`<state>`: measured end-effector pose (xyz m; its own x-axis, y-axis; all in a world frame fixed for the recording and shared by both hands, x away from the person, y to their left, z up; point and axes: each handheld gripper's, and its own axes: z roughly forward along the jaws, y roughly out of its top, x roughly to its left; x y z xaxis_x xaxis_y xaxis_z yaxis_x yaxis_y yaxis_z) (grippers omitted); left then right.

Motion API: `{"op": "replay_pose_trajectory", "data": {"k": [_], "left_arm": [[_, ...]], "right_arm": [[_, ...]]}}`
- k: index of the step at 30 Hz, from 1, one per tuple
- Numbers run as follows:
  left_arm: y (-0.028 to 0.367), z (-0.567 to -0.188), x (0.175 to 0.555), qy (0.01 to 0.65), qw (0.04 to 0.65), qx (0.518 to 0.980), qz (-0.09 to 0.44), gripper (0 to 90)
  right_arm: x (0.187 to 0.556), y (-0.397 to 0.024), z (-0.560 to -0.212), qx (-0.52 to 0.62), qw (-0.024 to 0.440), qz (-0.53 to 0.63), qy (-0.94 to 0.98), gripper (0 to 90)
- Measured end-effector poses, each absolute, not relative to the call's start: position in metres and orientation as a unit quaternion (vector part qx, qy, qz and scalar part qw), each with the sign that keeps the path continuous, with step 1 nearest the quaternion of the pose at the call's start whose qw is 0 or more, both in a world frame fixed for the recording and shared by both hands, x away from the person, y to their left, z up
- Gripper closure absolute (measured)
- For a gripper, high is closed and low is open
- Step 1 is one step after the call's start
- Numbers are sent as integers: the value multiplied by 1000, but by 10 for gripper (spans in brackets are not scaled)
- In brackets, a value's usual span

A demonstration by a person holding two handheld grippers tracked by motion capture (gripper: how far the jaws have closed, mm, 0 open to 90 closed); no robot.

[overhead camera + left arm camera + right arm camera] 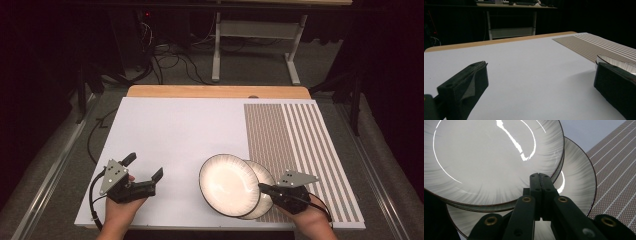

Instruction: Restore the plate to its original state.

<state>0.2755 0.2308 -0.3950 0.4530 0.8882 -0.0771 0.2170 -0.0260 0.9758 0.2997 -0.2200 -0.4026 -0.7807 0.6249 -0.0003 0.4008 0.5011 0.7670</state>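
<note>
The right hand-held gripper (pixel 265 188) is pinched shut on the near rim of the top plate (pixel 229 184), tilting it up off the lower plate (pixel 264 186) just beneath its jaws. The left hand-held gripper (pixel 144 167) stands wide and empty, well apart over the counter (pixel 175 130). Best lift slowly, keeping the rim pinched firmly.

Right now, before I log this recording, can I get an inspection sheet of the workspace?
Surface: white board on a wooden table, with a striped panel at its right.
Job's things: upper plate lies tilted, overlapping the lower plate.
Clutter: nothing seen.
Grippers: left gripper open, empty, low over the board; right gripper shut, its tips at the plates' rims; whether it pinches one cannot be told.
Cables: one trails from each gripper; loose cables on the floor beyond.
Surroundings: dark room, grey carpet, table frame behind.
</note>
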Motion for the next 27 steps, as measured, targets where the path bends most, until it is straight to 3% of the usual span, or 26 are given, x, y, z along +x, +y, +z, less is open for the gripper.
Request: {"op": "replay_pose_trajectory", "data": {"k": [27], "left_arm": [[231,-394,275,421,563,645,301,6]], "right_arm": [[299,-220,-402,305,142,397,854,900]]}}
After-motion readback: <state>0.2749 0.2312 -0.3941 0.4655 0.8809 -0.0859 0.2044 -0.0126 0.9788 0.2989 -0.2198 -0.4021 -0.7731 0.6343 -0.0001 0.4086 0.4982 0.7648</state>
